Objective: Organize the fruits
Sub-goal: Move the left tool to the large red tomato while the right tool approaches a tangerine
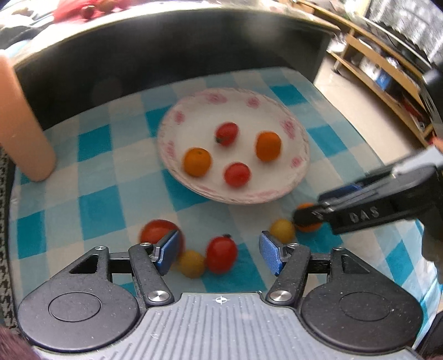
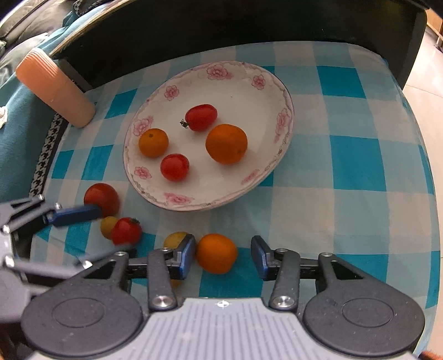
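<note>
A white plate with pink flowers (image 1: 289, 128) (image 2: 218, 72) holds two red tomatoes and two oranges. On the checked cloth in front of it lie several loose fruits. My left gripper (image 1: 218, 253) (image 2: 113, 229) is open around a small red tomato (image 1: 221, 254) (image 2: 126, 230) and a yellow fruit (image 1: 191, 263) (image 2: 108, 225), its pads clear of both. A bigger red tomato (image 1: 156, 231) (image 2: 101, 196) sits just beyond its left finger. My right gripper (image 2: 223, 256) (image 1: 310, 206) is open around an orange (image 2: 217, 253) (image 1: 311, 228); a gap shows at its right pad. Another yellow fruit (image 1: 282, 229) (image 2: 174, 238) lies beside that orange.
The blue-and-white checked cloth (image 1: 97, 205) (image 2: 354, 155) covers the surface. A peach-coloured ribbed cylinder (image 1: 25, 124) (image 2: 55, 85) stands at the left. A dark raised back (image 1: 166, 55) (image 2: 221, 25) runs behind the plate. Wooden shelves (image 1: 382, 69) and floor lie beyond the right edge.
</note>
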{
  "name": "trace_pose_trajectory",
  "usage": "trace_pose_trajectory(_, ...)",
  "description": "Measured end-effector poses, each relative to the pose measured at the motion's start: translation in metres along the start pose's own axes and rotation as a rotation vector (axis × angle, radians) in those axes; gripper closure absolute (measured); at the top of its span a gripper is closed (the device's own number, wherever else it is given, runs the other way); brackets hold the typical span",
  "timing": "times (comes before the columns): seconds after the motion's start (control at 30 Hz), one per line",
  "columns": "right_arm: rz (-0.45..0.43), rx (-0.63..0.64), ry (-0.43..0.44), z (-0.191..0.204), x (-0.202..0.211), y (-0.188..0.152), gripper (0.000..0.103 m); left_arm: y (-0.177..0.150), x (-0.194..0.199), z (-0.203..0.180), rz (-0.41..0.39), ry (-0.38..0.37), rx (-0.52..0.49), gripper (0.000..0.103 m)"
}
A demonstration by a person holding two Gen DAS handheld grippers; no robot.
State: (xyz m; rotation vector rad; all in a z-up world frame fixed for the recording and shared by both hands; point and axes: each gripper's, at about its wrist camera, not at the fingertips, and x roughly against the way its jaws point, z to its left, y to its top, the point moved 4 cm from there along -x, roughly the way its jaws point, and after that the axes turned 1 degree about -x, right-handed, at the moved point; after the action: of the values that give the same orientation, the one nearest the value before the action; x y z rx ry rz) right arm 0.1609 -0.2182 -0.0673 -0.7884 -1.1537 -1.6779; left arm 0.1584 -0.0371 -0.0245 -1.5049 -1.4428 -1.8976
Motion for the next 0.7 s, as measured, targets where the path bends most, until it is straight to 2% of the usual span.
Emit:
trace_pose_trajectory(0.4, 0.027, 0.085, -0.012, 0.008, -0.003, -0.001, 0.046, -0.001, 0.006, 0.028, -0.008, 0.006, 0.072, 0.032)
trace_pose_trajectory(0.6, 0.045, 0.172, -0.042, 0.017, -0.008, -0.009, 0.046, -0.006, 0.003, 0.034, -0.001, 0.012, 0.087, 0.032)
trace_pose_trajectory(0.7, 0.028, 0.205, -0.059, 0.023, -0.010, -0.008, 0.046, -0.006, -0.001, 0.048, 0.003, 0.036, 0.160, 0.032)
